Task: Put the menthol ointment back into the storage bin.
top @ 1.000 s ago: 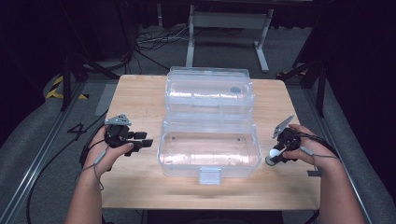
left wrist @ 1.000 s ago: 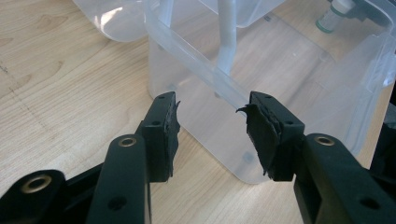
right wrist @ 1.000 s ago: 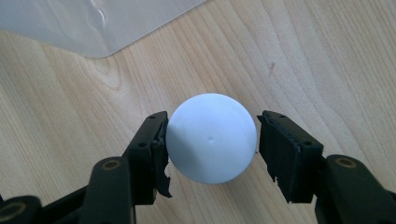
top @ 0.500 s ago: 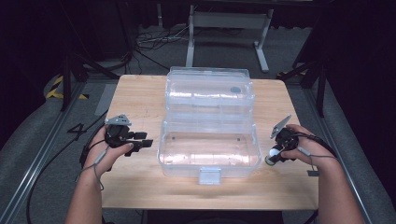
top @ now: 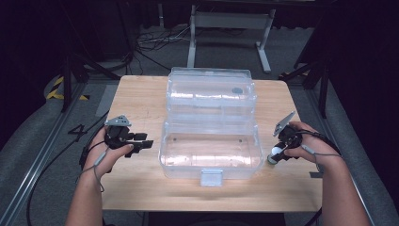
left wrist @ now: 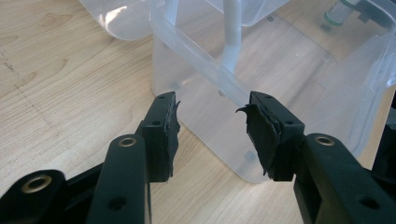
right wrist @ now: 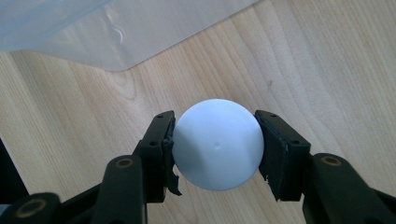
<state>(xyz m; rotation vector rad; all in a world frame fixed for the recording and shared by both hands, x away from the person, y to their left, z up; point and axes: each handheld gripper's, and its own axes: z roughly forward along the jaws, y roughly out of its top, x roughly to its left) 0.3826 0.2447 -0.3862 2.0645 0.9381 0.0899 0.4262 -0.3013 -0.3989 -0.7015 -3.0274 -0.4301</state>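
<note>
Your right gripper has the white ball squarely between its 2 jaws. They have just been closing, and both pads now sit against the ball's sides, so you have a grip on it. In the high view the ball is down at the table, just beside the right end of the clear box, outside the front tub. The step in hand is the pick-up, and it looks done or nearly done.

Your left gripper has its jaws standing wide apart with nothing between them. It points at the left end wall of the box, close to it but not touching, and in the high view it rests near the table at the box's left side.

The box lies open, lid laid back behind the tub, and the tub looks empty from above. I judge the ball is meant for that tub.

Next, lift the ball straight up until it clears the tub's rim, carry it left over the open tub, lower it and then let the jaws part. A round, smooth ball can squirt out of flat pads, so keep the squeeze steady and centred. If the light box slides, your left gripper is well placed to brace it.
</note>
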